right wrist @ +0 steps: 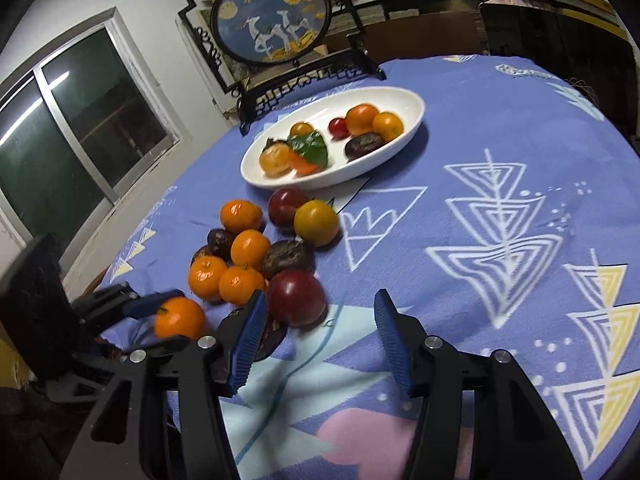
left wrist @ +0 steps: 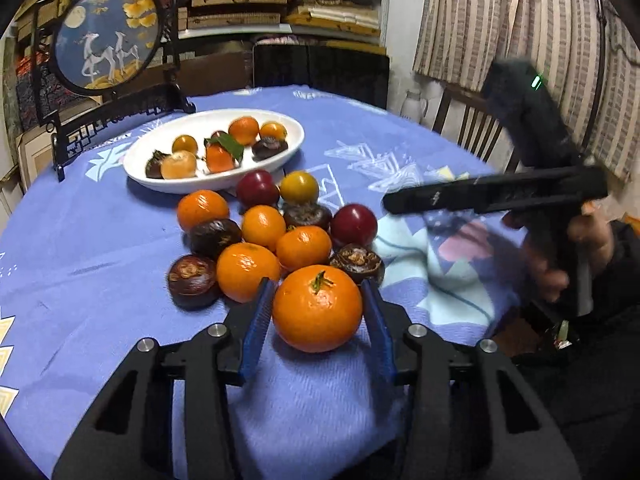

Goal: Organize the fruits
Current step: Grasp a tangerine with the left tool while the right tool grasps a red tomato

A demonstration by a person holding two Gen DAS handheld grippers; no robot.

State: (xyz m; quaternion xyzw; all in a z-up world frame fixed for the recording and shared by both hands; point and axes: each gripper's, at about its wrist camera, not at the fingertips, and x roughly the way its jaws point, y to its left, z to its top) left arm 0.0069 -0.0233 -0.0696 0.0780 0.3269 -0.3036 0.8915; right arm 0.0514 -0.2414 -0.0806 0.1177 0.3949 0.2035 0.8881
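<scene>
We have the left tongs [left wrist: 318, 290] closed on the nearest mandarin [left wrist: 317, 307], likely bound for the dish [left wrist: 168, 184]. Our right tongs [right wrist: 320, 312] stand open and empty, a plum [right wrist: 296, 297] just inside their left finger, seemingly untouched.

No words, numbers or brand names can be read here. The round picture [left wrist: 106, 36] at about ten o'clock shows only painted animals, a moon and yellow leaves — no letters. The blue cloth [right wrist: 500, 216] on the worktop has white and yellow triangle shapes — these are a pattern, not writing.
</scene>
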